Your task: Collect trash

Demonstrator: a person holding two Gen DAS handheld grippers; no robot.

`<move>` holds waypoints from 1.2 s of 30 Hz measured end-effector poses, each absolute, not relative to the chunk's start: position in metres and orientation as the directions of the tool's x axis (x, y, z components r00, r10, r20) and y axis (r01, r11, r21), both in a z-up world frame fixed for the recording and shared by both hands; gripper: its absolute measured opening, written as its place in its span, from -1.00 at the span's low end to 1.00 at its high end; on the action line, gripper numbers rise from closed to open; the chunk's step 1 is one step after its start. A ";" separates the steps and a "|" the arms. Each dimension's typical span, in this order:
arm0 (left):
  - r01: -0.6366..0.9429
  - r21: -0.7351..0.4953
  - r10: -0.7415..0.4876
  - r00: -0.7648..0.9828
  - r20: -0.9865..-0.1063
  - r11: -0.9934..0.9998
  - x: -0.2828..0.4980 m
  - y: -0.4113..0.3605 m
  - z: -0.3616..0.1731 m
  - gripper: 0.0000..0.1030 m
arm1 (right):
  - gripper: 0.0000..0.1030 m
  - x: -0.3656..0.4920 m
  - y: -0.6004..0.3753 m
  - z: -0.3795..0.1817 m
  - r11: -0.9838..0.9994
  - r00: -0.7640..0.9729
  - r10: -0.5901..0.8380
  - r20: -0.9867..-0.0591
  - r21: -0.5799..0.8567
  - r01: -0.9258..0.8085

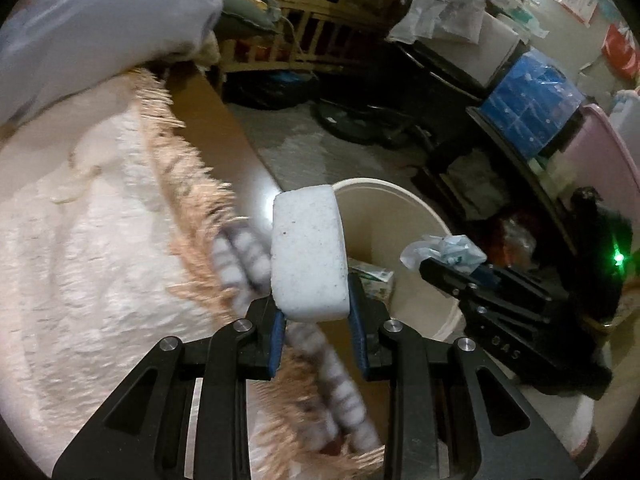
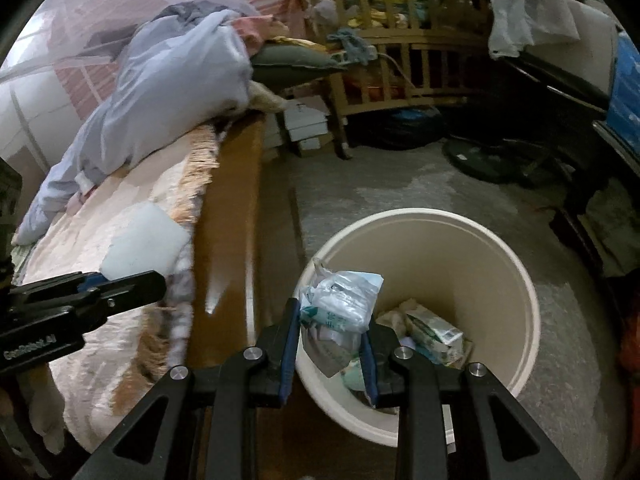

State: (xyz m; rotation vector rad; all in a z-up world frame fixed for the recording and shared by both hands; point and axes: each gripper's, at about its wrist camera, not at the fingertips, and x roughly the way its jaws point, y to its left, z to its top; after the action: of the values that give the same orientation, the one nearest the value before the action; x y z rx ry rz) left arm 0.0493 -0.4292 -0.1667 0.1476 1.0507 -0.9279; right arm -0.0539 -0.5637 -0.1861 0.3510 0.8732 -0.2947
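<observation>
My left gripper (image 1: 316, 312) is shut on a white foam block (image 1: 308, 252), held above the bed's edge just left of the cream trash bin (image 1: 404, 196). The same block (image 2: 144, 240) and left gripper (image 2: 124, 284) appear at the left of the right wrist view. My right gripper (image 2: 332, 332) is shut on a crumpled clear plastic bag (image 2: 340, 300), hanging over the near left rim of the bin (image 2: 496, 248). Inside the bin lie a small carton (image 2: 434, 330) and other scraps. In the left wrist view the right gripper (image 1: 432, 264) holds the bag (image 1: 444, 250) over the bin.
A bed with a cream fringed blanket (image 1: 100, 240) and a pale blue quilt (image 2: 168, 88) fills the left. Its wooden side board (image 2: 228, 216) runs beside the bin. A wooden crib (image 2: 400, 64), a dark fan base (image 2: 484, 160) and a blue box (image 1: 528, 100) stand beyond on the grey floor.
</observation>
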 end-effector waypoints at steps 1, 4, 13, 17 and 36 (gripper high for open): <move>0.716 -0.320 -0.591 0.159 -0.791 0.621 0.049 -0.432 -0.168 -0.50 | -0.50 -0.055 -0.567 -0.187 0.900 0.606 -0.116 -0.787 0.175 0.400; 0.721 -0.346 -0.612 0.137 -0.779 0.601 0.047 -0.442 -0.168 -0.42 | -0.46 -0.058 -0.577 -0.192 0.884 0.590 -0.137 -0.795 0.170 0.435; 0.739 -0.387 -0.649 0.088 -0.756 0.552 0.041 -0.454 -0.166 0.04 | 0.36 -0.073 -0.600 -0.194 0.829 0.584 -0.197 -0.788 0.184 0.528; 0.737 -0.362 -0.641 0.123 -0.758 0.570 0.039 -0.443 -0.162 0.04 | 0.36 -0.075 -0.594 -0.190 0.831 0.589 -0.199 -0.783 0.183 0.525; 0.730 -0.175 -0.647 0.436 -0.625 0.661 -0.001 -0.382 -0.095 0.04 | 0.41 -0.105 -0.534 -0.112 0.824 0.676 -0.391 -0.625 0.089 0.559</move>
State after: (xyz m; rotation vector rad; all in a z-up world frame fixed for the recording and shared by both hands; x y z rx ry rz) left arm -0.0014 -0.3823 -0.0947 0.1277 0.7185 -0.8592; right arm -0.1045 -0.5340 -0.1115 0.2843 0.6306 -0.5425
